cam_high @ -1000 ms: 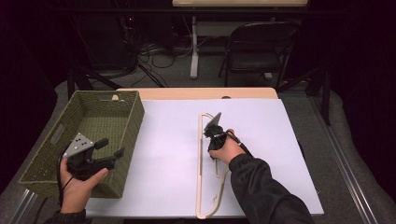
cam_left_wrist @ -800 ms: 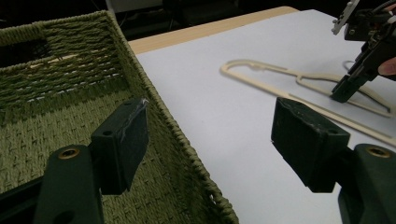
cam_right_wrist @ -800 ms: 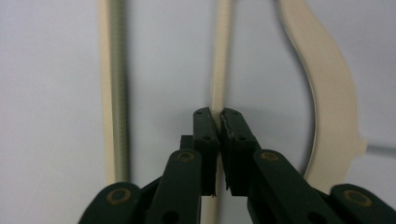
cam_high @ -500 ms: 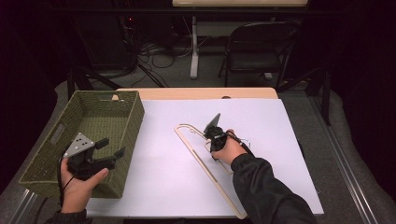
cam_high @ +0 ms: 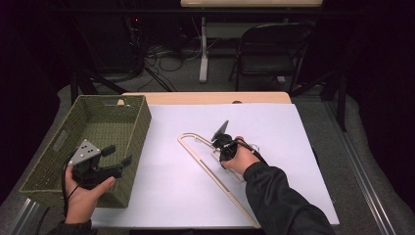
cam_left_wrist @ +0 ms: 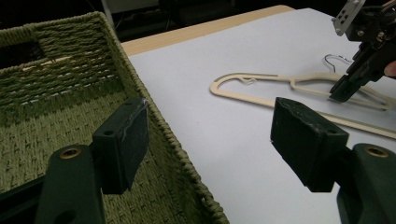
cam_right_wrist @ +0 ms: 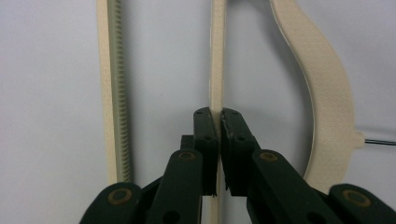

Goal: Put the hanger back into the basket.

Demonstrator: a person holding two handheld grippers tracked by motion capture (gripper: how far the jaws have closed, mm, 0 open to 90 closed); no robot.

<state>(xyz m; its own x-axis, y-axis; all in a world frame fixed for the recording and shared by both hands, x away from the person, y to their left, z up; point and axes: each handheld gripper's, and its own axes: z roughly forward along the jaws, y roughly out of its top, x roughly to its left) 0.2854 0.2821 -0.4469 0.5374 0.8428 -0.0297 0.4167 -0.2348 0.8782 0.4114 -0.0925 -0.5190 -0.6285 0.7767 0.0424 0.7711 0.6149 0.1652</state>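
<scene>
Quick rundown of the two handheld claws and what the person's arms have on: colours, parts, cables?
Both claws are black. The left claw carries a grey three-cornered plate with dark dots, and a black cable trails from it. Its blocky rectangular pads sit on arms with brass-coloured pivot rings. The right claw has the same build; that arm wears a dark long sleeve.

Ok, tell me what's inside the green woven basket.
The basket shows bare woven floor and walls in the high view, with nothing lying in it. Its near corner is covered by the left tongs and the hand, so that part stays unseen.
</scene>
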